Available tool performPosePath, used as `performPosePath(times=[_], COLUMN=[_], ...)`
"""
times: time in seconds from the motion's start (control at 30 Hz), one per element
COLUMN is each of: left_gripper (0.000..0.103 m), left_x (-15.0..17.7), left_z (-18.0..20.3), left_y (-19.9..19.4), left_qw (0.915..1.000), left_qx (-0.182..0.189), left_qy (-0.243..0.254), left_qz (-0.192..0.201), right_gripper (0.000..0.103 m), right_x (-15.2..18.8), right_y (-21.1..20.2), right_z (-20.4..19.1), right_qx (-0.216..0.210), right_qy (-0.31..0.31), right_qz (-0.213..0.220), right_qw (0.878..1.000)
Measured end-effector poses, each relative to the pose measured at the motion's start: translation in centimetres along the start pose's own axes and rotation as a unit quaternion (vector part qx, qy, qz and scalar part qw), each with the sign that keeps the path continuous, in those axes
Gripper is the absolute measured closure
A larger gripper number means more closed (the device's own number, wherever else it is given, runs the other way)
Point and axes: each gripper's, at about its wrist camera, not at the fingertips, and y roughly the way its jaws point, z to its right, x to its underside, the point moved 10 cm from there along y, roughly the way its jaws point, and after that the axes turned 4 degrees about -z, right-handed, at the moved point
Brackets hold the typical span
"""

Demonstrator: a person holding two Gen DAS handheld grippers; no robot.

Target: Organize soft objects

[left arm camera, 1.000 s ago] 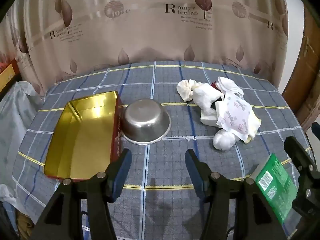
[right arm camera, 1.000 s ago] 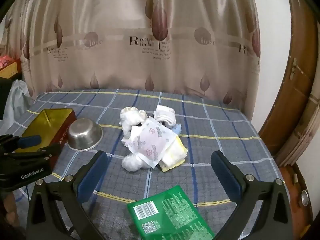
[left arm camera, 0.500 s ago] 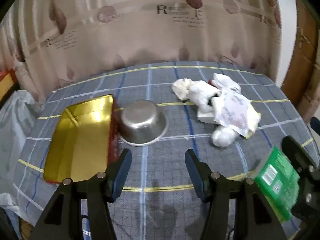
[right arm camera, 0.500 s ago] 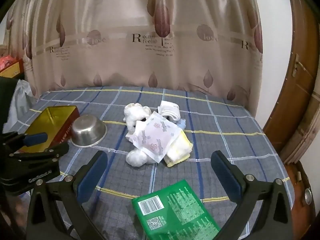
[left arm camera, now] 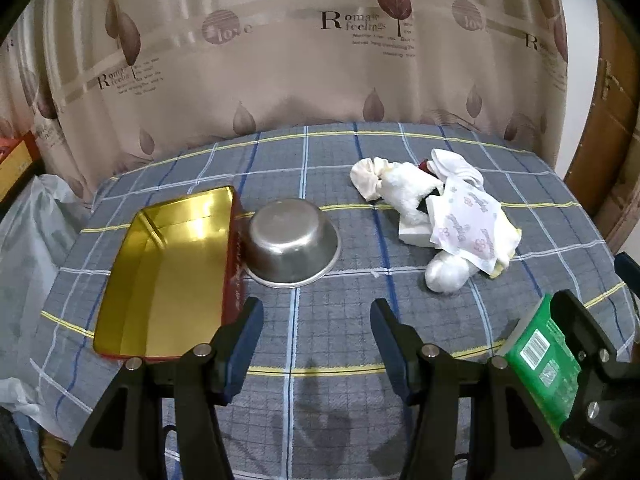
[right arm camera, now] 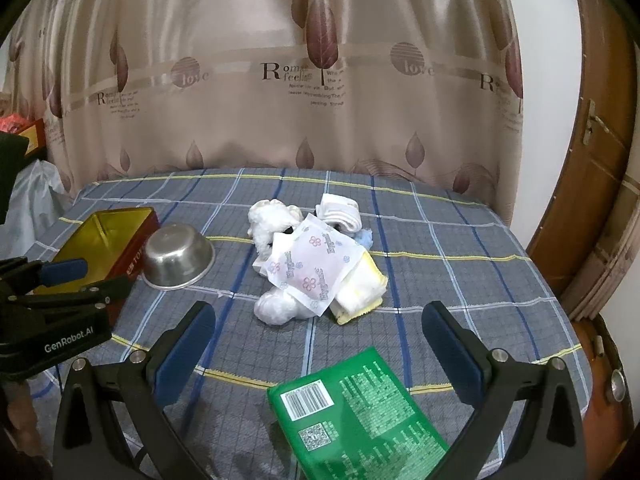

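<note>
Both tools are empty. The left gripper (left arm camera: 316,322) has its jaws apart over bare checked tablecloth (left arm camera: 344,152), and the right gripper (right arm camera: 318,334) stands even wider, also with nothing between the pads.

The soft things lie in one loose pile (right arm camera: 316,260) in the middle of the table, well apart from both grippers: a fluffy white plush piece (right arm camera: 266,222), a rolled white sock (right arm camera: 340,210), a flower-printed wrapper (right arm camera: 310,266) on top, a yellow-edged folded cloth (right arm camera: 360,286) and a white crumpled ball (right arm camera: 276,306) at the near side. Something small and blue shows behind the wrapper; I cannot say what it is.

The open gold tin (left arm camera: 168,276) stands on the left, with an upside-down steel bowl (left arm camera: 292,246) touching its red side. A green packet (right arm camera: 356,412) lies near the right gripper.

The risk I see is in the pile itself. The items overlap, so a pinch on the top wrapper may drag its neighbours or lift two things together. The thin wrapper may also slip from the pads. On the way to the tin, a carried item could catch the bowl and push it.
</note>
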Motion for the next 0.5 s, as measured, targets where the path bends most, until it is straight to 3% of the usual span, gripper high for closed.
performPosePath(times=[0.5], left_gripper=[0.046], left_x=[0.51], left_z=[-0.56], left_y=[0.39], left_qw=[0.9999], left_qx=[-0.002], left_qy=[-0.007], left_qz=[-0.015], right_gripper=[0.000], right_x=[-0.09], right_y=[-0.12], right_z=[-0.36], right_qx=[-0.002], right_qy=[-0.001], right_qz=[-0.001], right_qw=[1.000])
